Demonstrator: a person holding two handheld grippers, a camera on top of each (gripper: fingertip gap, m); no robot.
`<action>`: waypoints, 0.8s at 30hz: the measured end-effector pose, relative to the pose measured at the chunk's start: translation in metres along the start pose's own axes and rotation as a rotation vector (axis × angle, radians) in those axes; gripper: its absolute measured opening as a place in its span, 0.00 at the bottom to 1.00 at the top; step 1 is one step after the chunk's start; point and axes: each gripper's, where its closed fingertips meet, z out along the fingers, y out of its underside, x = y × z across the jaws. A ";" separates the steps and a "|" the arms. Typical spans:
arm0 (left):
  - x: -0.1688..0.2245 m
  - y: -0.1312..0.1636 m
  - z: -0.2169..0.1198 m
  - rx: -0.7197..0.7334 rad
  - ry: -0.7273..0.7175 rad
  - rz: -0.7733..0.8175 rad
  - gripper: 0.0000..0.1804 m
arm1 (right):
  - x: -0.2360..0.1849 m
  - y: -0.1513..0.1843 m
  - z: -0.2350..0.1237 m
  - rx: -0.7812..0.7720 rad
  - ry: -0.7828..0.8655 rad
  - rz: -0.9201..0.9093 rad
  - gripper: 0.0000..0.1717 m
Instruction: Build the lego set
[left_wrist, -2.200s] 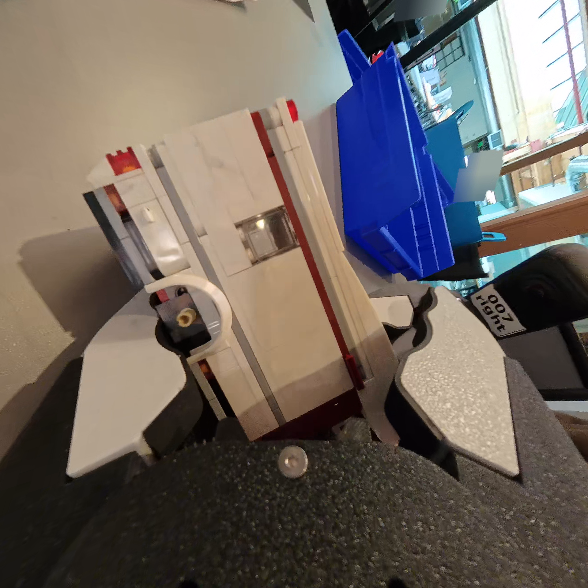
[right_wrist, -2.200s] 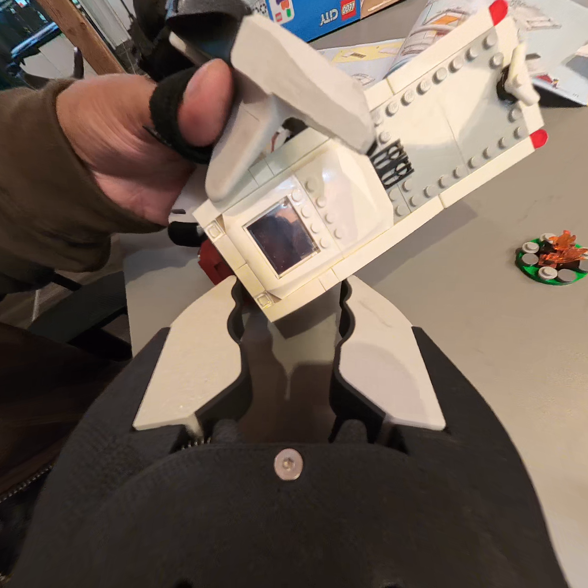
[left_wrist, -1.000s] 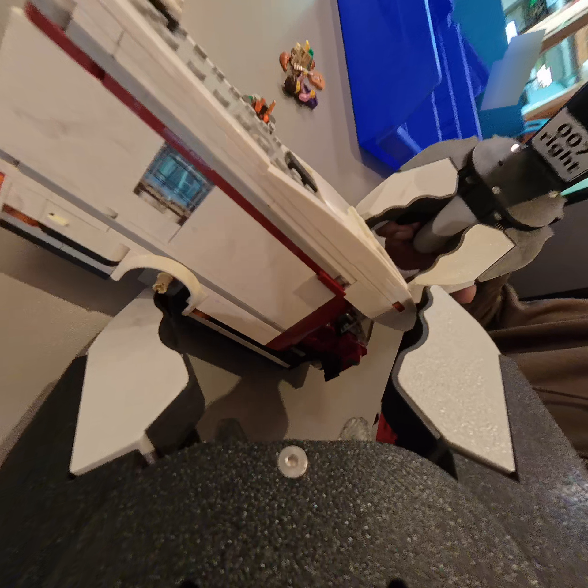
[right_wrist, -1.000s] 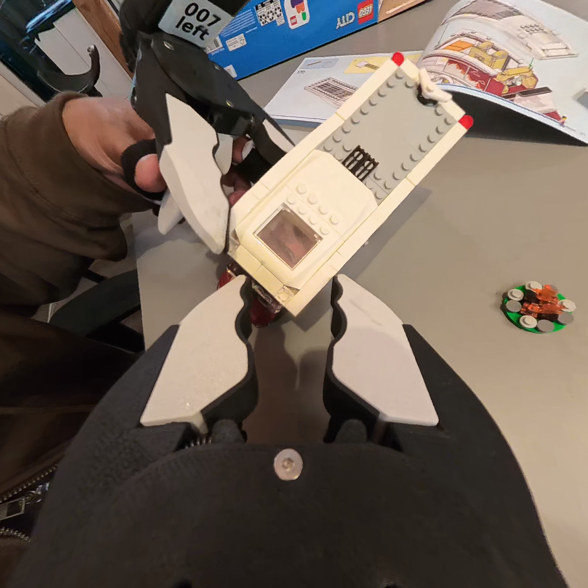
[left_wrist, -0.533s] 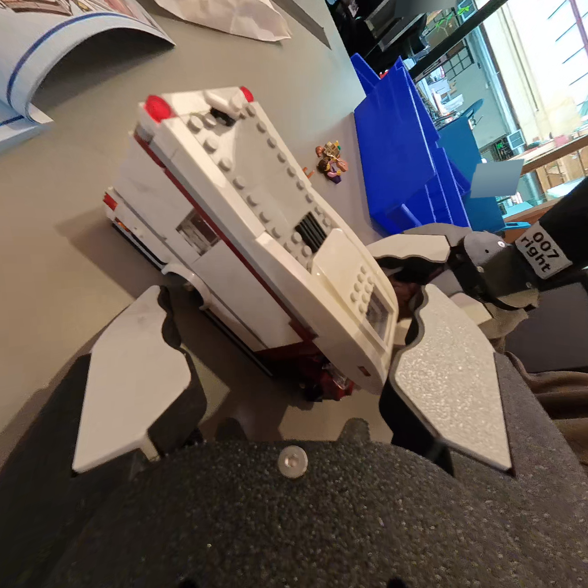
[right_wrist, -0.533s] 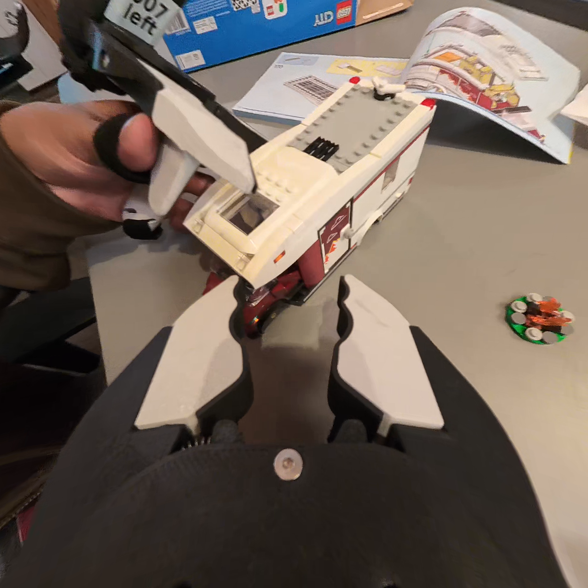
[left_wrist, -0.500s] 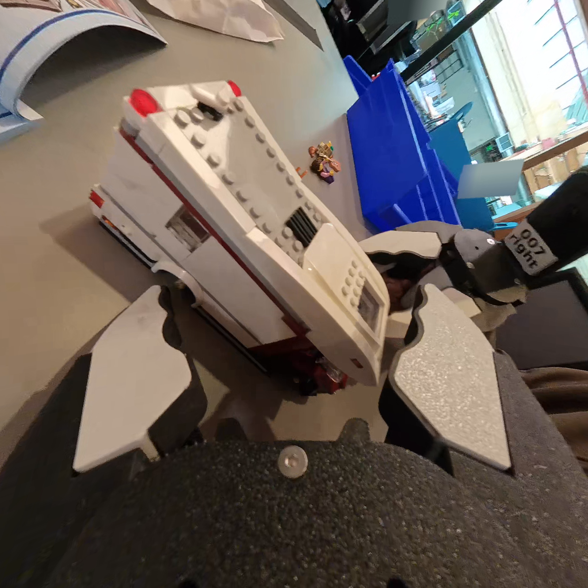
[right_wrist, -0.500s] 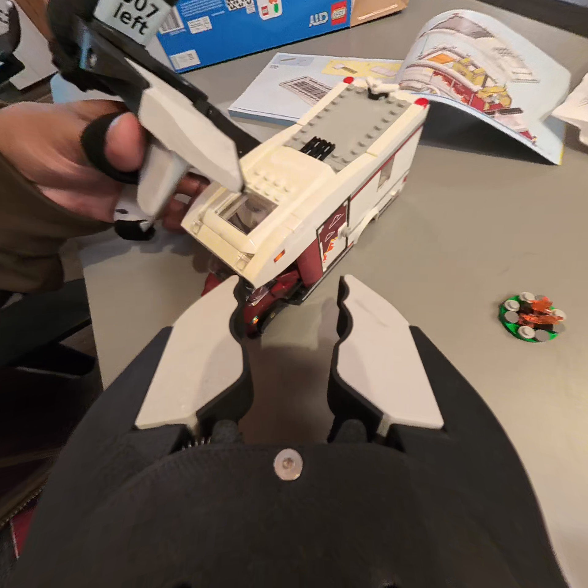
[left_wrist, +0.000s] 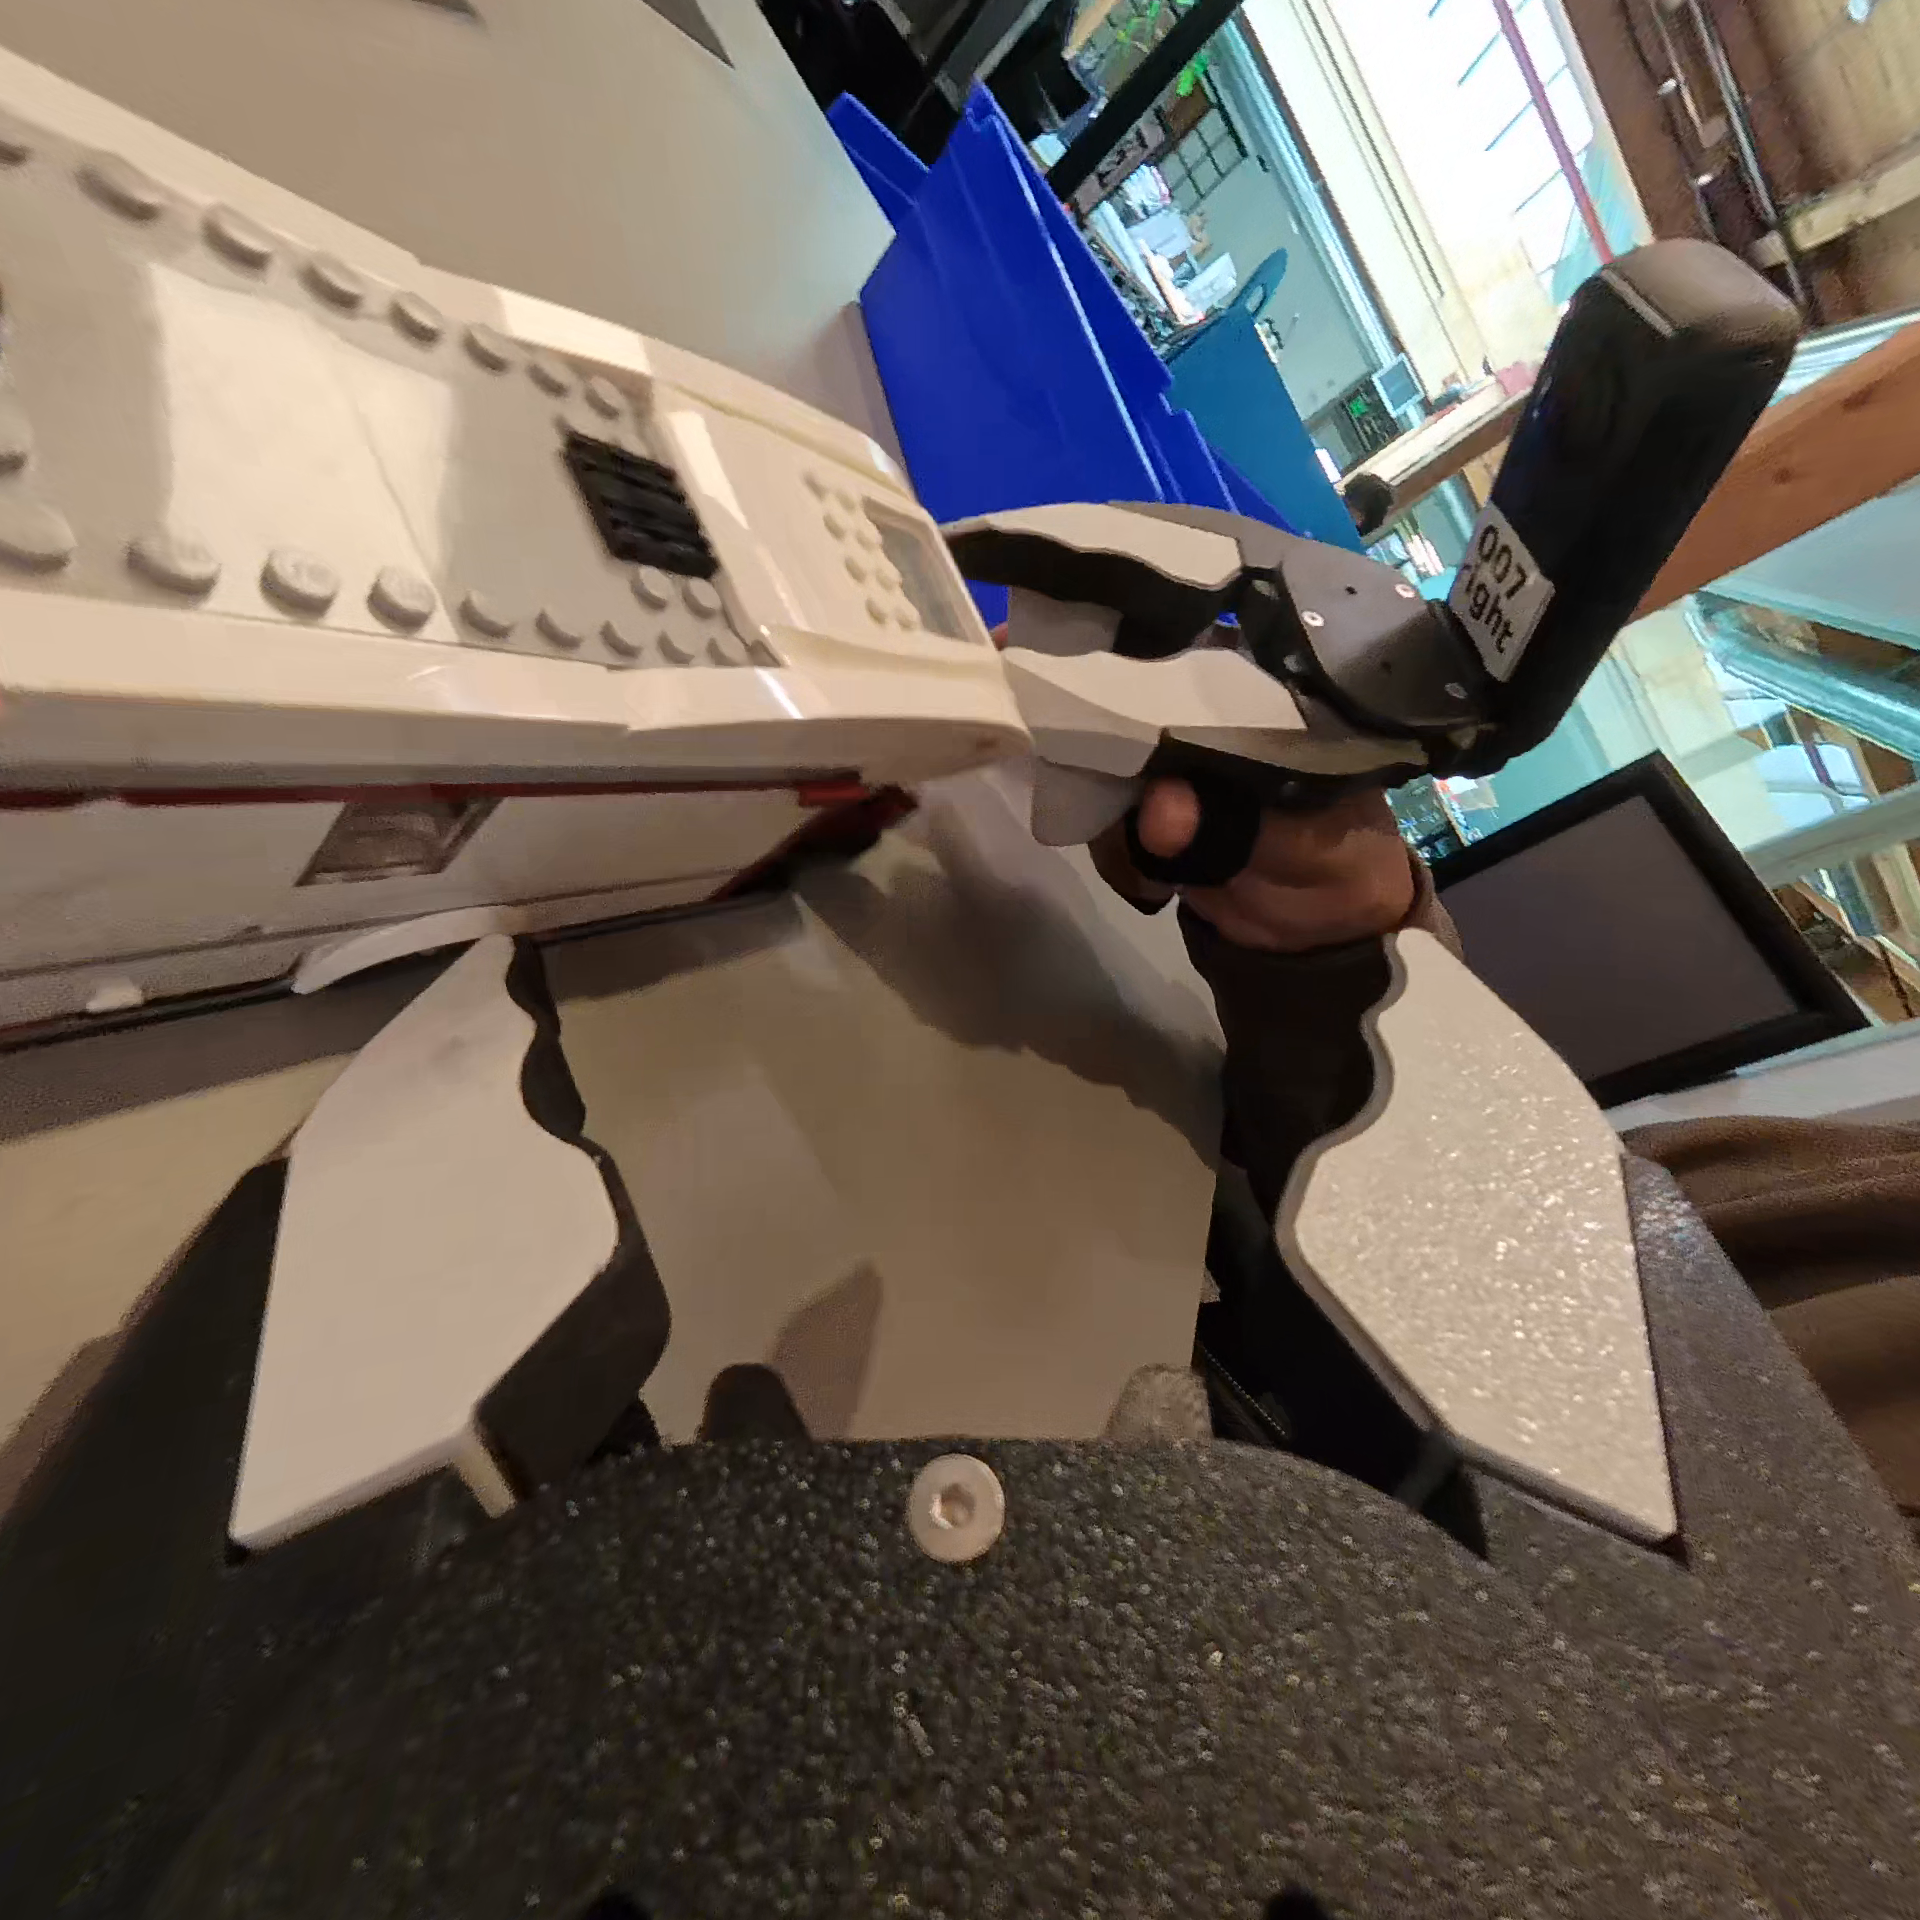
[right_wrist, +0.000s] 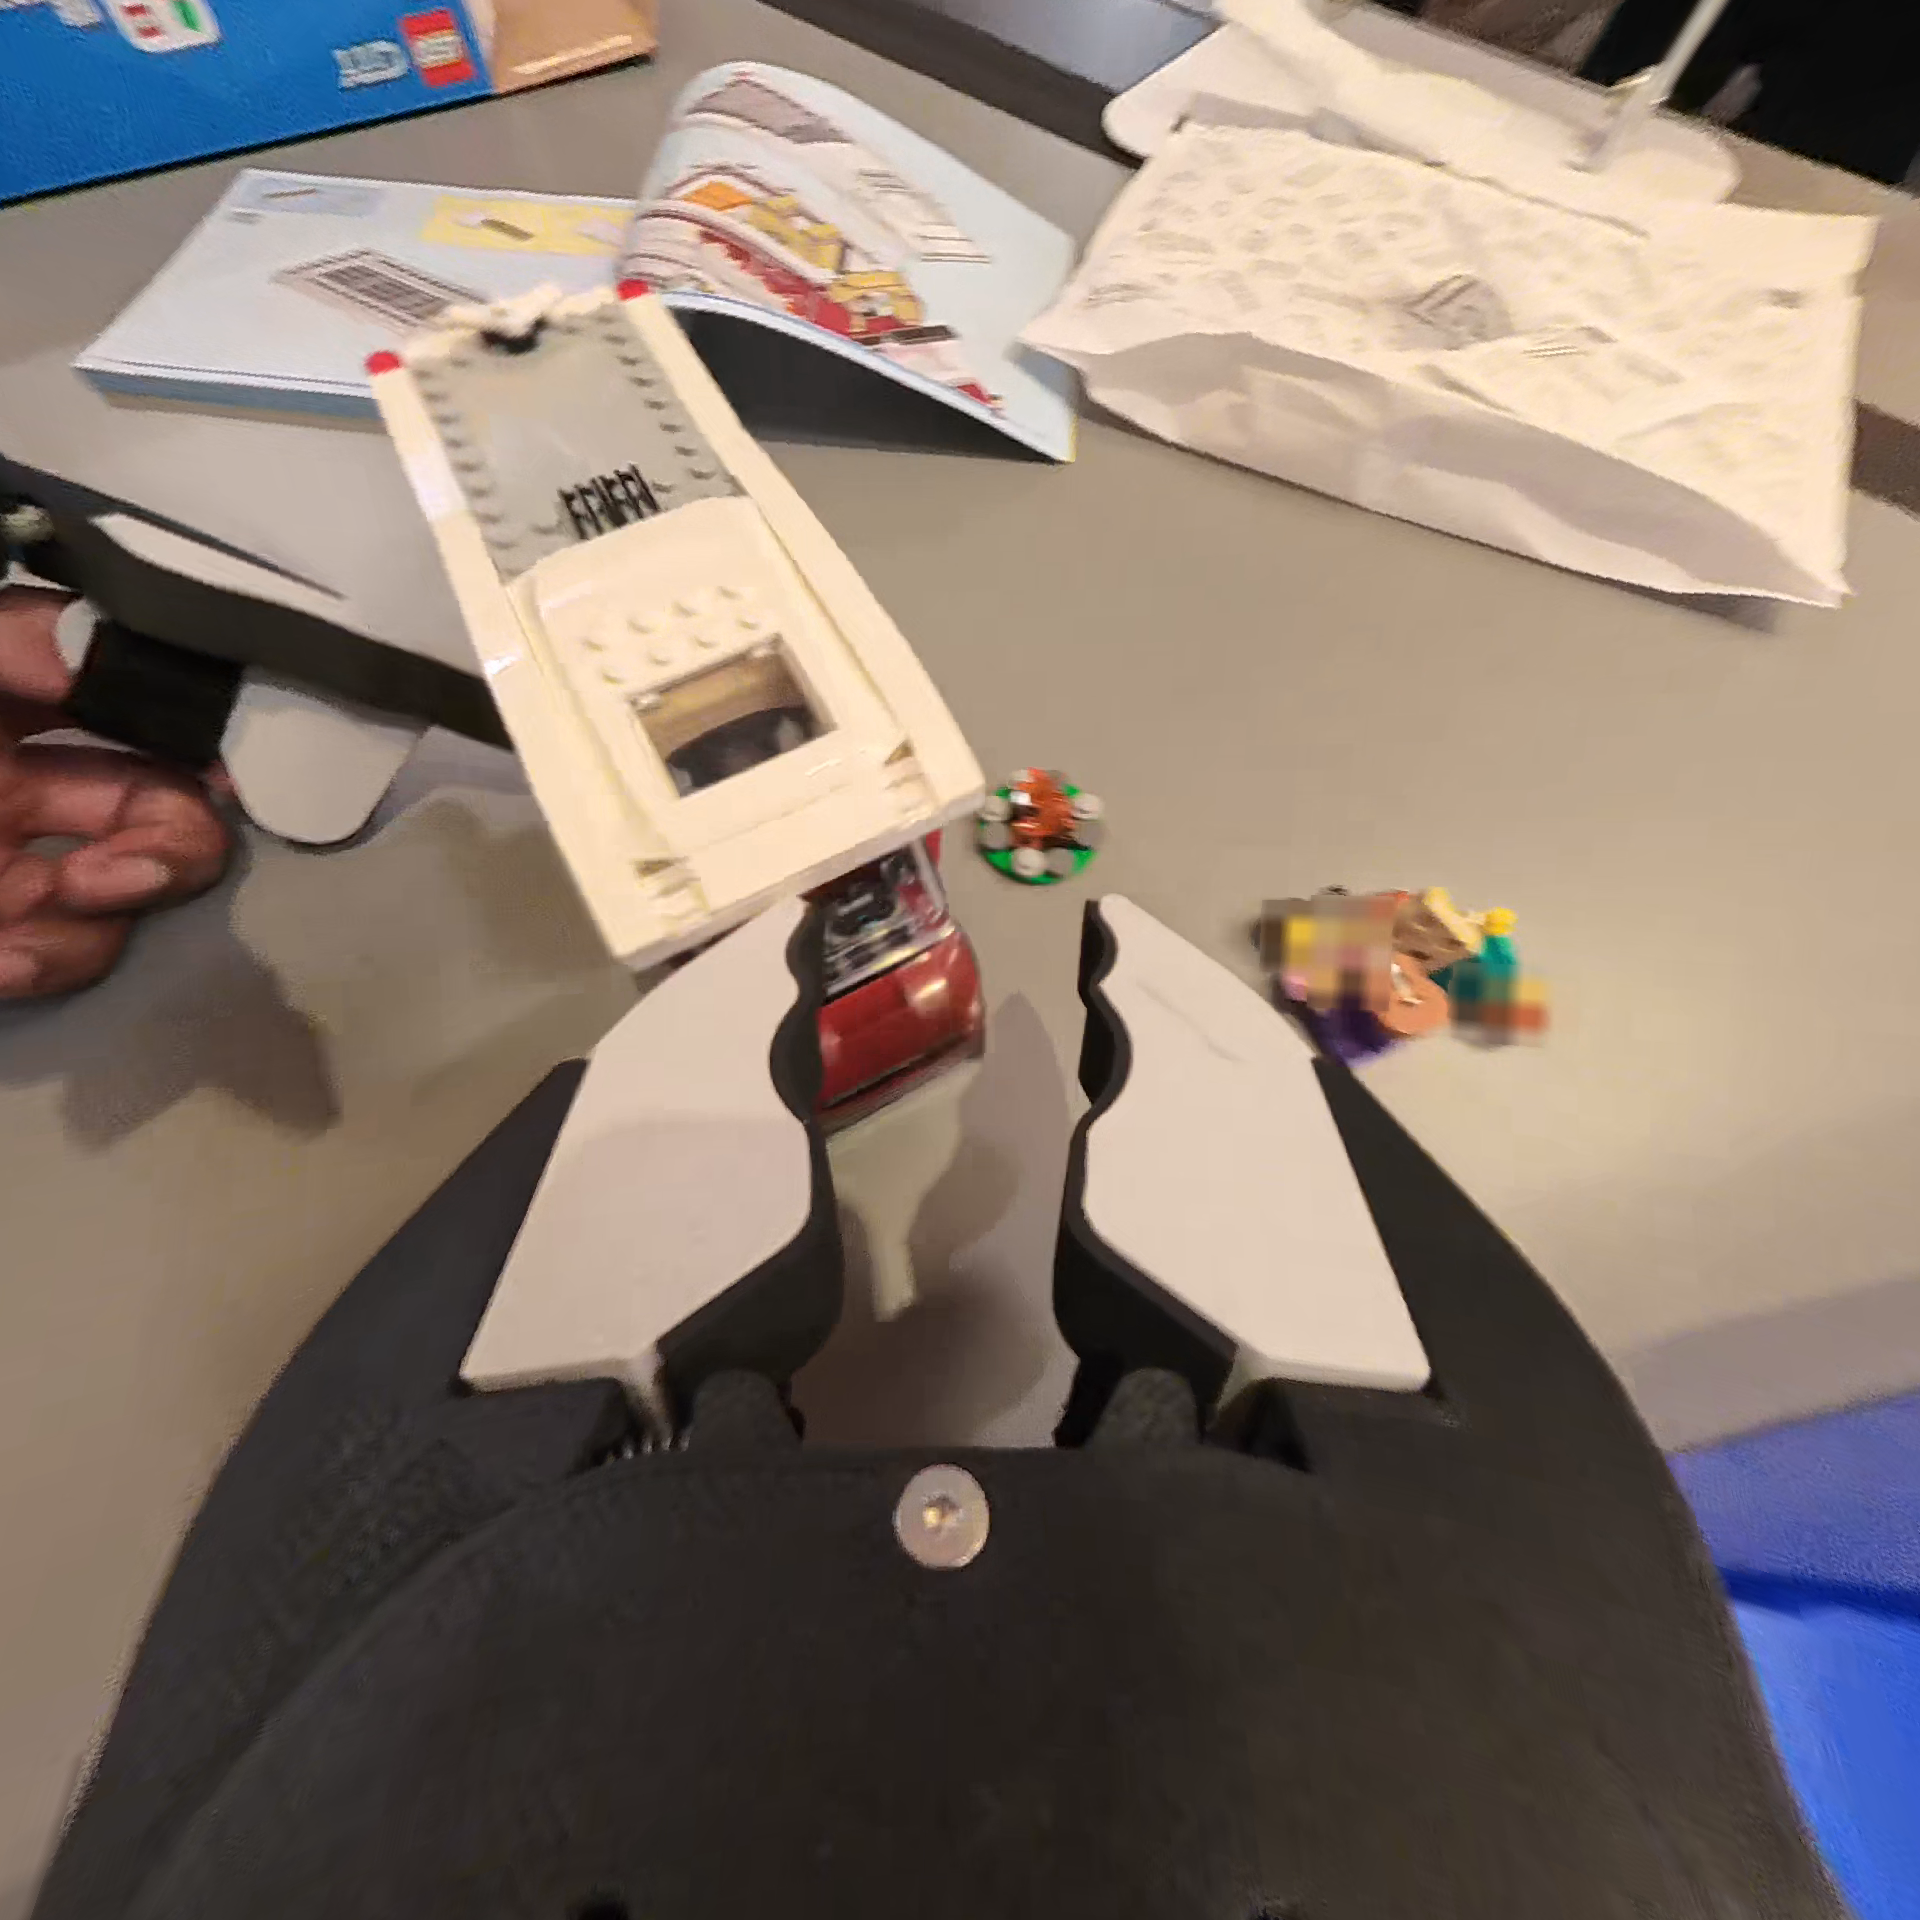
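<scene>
Your left hand-held gripper (left_wrist: 951, 966) stands wide open, and between its two fingers there is only bare tabletop (left_wrist: 883, 1143). Its left fingertip (left_wrist: 468, 997) comes close under the side of the white brick-built camper van (left_wrist: 416, 623), but you cannot tell from the blur if it touches. The van stands on the grey tabletop with its dark red cab (right_wrist: 894, 997) toward you, and its white roof front hangs over the cab. Your right hand-held gripper (right_wrist: 940, 935) is open as well, with a moderate gap. The red nose of the cab lies just at its left fingertip (right_wrist: 727, 997), partly behind it, and the right fingertip (right_wrist: 1143, 966) stands apart from the cab, so nothing is pressed between the two. In the left wrist view you see this gripper come from the side to the front edge of the van roof, with one finger just at the roof corner; contact there is not clear. Near the right side of the van lies a small round green plate with orange pieces (right_wrist: 1039, 821), and a little further right a small heap of colourful figures (right_wrist: 1434, 966), partly blurred. Behind the van an open instruction booklet (right_wrist: 831, 239) lies, with a crumpled white paper bag (right_wrist: 1455, 343) on its right and a blue box (right_wrist: 156, 83) at the far left. Blue plastic bins (left_wrist: 997, 343) stand behind the van in the left view.
</scene>
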 end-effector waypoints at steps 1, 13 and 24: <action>0.004 0.000 0.003 0.001 0.014 0.004 0.78 | 0.006 0.002 -0.004 -0.003 0.027 -0.008 0.27; 0.005 -0.073 -0.109 0.472 -0.270 0.529 0.65 | 0.005 0.011 -0.026 -0.051 0.124 -0.119 0.27; 0.005 -0.107 -0.139 0.569 -0.423 0.995 0.27 | -0.063 0.001 -0.037 0.006 -0.079 -0.239 0.30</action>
